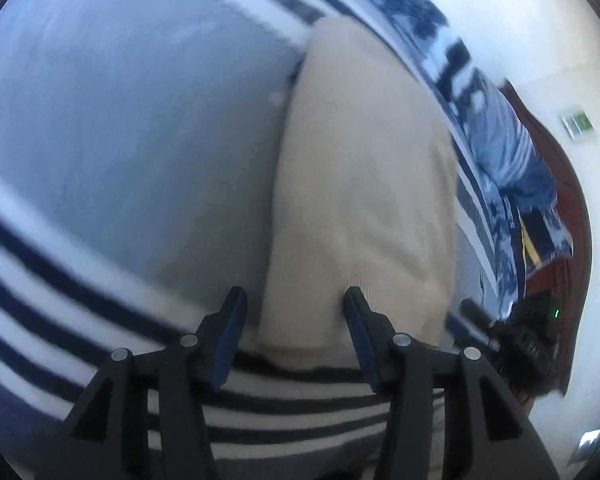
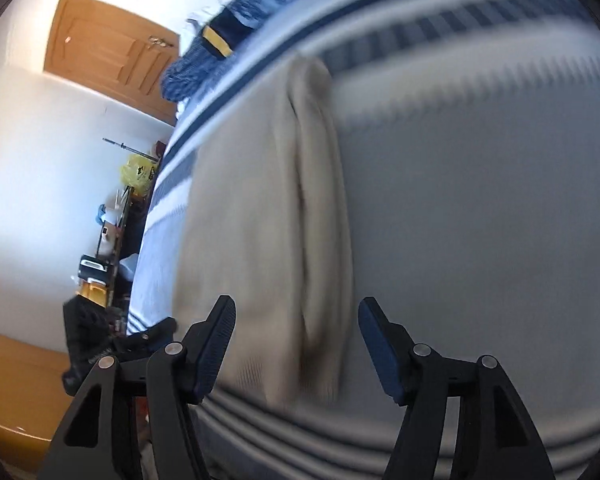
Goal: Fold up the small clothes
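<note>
A beige knit garment (image 1: 364, 184) lies folded lengthwise on the grey bedspread (image 1: 132, 128) with navy and white stripes. My left gripper (image 1: 296, 300) stands open over the garment's near ribbed end, the cloth lying between its jaws without being pinched. In the right wrist view the same beige garment (image 2: 260, 220) shows a folded layer running along its right side. My right gripper (image 2: 298, 312) is open wide above the near end of that fold, with the pads clear of the cloth. Both views are blurred.
A blue patterned blanket (image 1: 496, 152) and striped cloth lie along the far side of the bed. A wooden headboard (image 1: 572, 216) curves at the right. A wooden door (image 2: 112, 56) and a cluttered shelf (image 2: 120, 232) stand beyond the bed's left edge.
</note>
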